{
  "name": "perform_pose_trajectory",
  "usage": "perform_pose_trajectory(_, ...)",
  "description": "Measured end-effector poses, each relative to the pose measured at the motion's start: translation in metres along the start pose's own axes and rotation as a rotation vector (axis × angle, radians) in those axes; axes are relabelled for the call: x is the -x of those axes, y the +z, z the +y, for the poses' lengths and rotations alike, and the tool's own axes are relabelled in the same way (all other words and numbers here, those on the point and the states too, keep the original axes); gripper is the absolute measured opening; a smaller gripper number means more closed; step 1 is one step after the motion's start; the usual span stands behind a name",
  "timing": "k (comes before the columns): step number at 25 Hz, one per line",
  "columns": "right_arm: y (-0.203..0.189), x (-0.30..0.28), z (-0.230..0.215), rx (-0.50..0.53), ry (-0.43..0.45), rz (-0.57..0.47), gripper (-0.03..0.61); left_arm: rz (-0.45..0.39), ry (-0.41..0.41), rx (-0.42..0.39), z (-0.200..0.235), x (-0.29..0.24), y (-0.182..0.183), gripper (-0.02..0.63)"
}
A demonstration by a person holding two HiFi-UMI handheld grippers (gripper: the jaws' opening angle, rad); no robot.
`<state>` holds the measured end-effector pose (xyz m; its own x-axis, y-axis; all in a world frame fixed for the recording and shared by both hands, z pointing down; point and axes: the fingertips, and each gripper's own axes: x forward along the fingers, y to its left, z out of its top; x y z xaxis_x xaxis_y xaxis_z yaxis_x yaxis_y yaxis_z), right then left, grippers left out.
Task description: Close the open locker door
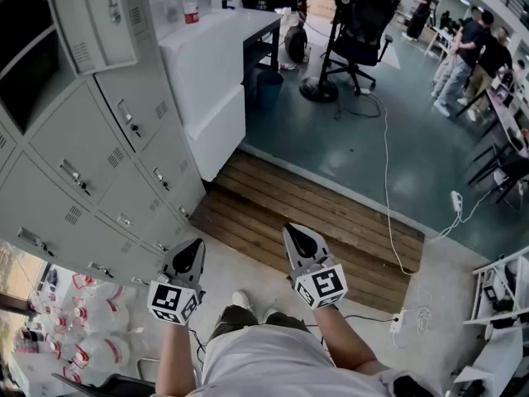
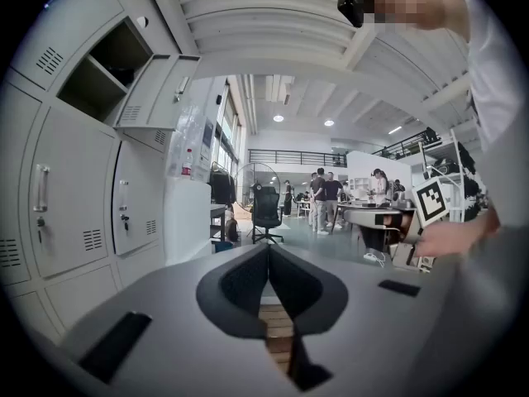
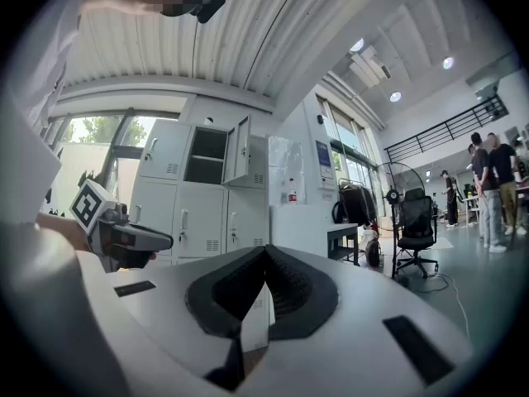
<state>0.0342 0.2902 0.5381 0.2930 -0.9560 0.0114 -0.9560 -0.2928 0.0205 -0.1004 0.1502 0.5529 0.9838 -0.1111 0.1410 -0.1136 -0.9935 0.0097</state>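
The person stands facing a grey locker bank (image 1: 99, 155), with both grippers held low in front of the body and well away from it. The left gripper (image 1: 190, 253) has its jaws pressed together with nothing between them. The right gripper (image 1: 299, 238), just beside it, is likewise closed and empty.

The open locker door (image 1: 91, 15) is in the top row of the bank, swung outward from its dark compartment, above and ahead of the left gripper. Neither gripper touches it.

Past the lockers stands a white counter (image 1: 215, 48) with a red-capped bottle (image 1: 191, 2) upright on it. A wooden floor strip (image 1: 331, 213) lies ahead of the grippers, and a black office chair (image 1: 357, 31) stands beyond it. Clear jugs with red caps (image 1: 83, 337) cluster on the floor at the foot of the lockers.
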Motion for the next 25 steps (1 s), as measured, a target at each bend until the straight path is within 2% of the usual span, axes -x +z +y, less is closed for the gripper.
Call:
perform_pose_trajectory(5,-0.003,-0.022,-0.011,-0.004,-0.012,0.029,0.011,0.002,-0.028,-0.009,0.018,-0.021,0.001,0.003)
perform_pose_trajectory(11,-0.002,-0.066,-0.025,0.014,-0.044,0.039,0.012,-0.018,-0.056,-0.015,0.071,-0.046,0.0,0.004)
perform_pose_trajectory(17,0.013,-0.105,-0.017,0.01,-0.02,0.04,0.012,-0.012,-0.101,0.0,0.099,-0.068,-0.001,0.003)
perform_pose_trajectory(25,-0.01,-0.152,-0.032,-0.024,-0.002,0.087,0.012,0.038,-0.063,0.051,0.134,-0.092,-0.021,0.003)
